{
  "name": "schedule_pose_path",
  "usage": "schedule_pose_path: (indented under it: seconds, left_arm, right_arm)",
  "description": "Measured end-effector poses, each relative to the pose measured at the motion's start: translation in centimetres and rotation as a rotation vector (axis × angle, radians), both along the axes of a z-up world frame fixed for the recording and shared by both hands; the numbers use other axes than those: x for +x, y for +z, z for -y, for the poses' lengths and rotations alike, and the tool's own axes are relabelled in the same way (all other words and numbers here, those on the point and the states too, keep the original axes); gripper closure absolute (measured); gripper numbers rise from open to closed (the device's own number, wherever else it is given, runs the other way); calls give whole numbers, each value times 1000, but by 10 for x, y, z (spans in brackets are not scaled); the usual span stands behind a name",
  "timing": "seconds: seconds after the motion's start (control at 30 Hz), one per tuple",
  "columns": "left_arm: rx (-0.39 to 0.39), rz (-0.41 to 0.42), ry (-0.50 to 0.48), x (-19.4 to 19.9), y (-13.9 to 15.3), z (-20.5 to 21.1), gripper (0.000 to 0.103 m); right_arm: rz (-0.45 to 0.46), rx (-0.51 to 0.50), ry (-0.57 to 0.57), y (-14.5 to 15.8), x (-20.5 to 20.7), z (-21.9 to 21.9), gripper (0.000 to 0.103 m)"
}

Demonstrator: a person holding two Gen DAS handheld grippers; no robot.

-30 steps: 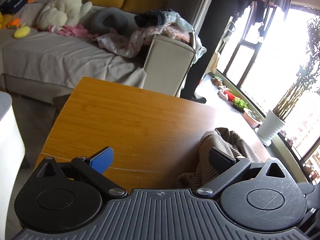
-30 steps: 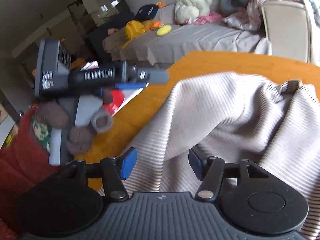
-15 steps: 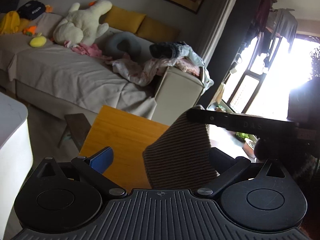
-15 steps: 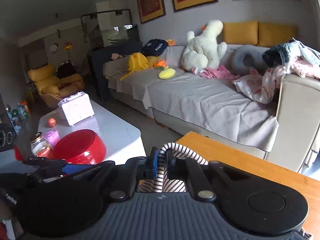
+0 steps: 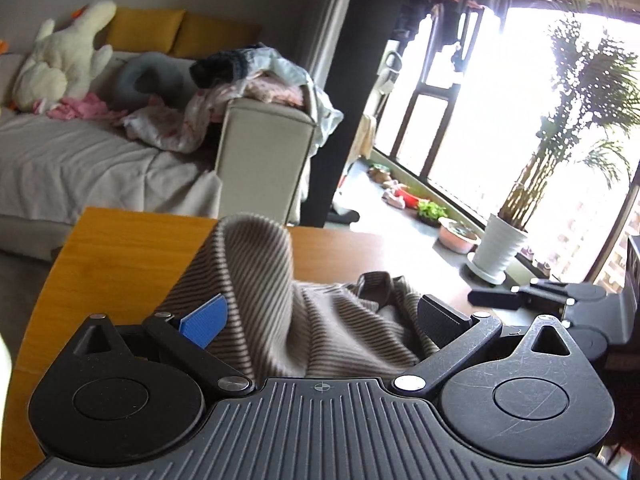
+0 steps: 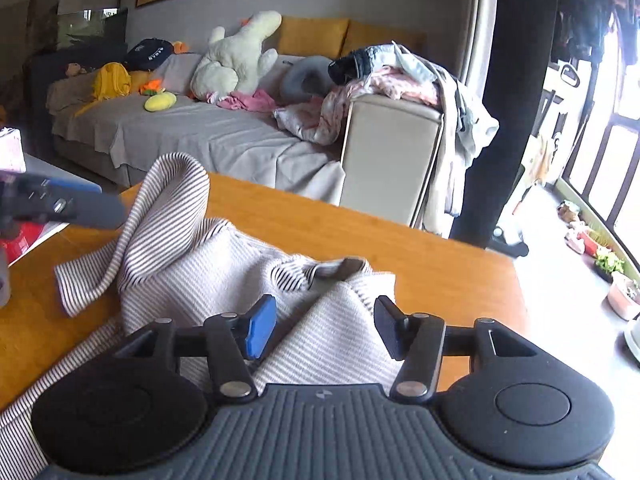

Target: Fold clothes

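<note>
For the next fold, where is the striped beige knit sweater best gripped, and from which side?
Probably at the raised sleeve fold of the striped beige knit sweater, on its left part. It stands up off the wooden table in a loose arch, so the open left tongs could close across it from the left, without digging under flat cloth.

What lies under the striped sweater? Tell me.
The striped sweater lies crumpled on the wooden table, whose bare top shows all around it. Whatever sits beneath its folds is covered. Both tools hover open above it.
</note>
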State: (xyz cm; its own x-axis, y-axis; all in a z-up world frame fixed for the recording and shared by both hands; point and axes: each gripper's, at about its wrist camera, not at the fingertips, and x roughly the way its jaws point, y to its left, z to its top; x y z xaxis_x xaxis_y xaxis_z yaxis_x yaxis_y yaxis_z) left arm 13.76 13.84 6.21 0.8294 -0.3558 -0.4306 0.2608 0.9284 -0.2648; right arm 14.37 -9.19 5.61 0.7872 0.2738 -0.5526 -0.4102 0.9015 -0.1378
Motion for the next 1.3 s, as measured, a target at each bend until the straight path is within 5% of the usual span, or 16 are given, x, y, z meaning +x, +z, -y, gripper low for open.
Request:
schedule_pose_path:
  seconds: [0.2,0.27,0.33,0.5,0.67,0.8,0.93,1.1,1.3]
  left_arm:
    - [33,-51,-56,35,-23,41,0]
    - [54,-79,-40,42,-37,43,0]
    - [74,-91,13,49,-49,35,0]
    - [77,-132,126,59,-66,8,0]
    - [84,-128,180,60,-70,-8,0]
    - [106,-114,232,61,-63,-15,0]
    - [73,-127,256,57,-49,-26,0]
    - [-11,-89,260,39,-29,-12,0]
    - [81,-76,206,27,-49,29,0]
  right_arm:
    - [-8,-94,-9,-39,2,-11,46]
    - [14,-135,23,-36,0,-11,83]
    - [47,-173,30,-29,-1,-8,96]
    - [157,-254,-108,-13,18,23,97]
    - [110,-242,-282,-24,59,67,97]
    - [32,-216,-306,-49,75,79,97]
    - [48,-158,-306,-40,75,85,95]
    - [104,-56,-311,-18,62,87,67]
    - [125,-4,-272,-9,41,79,67]
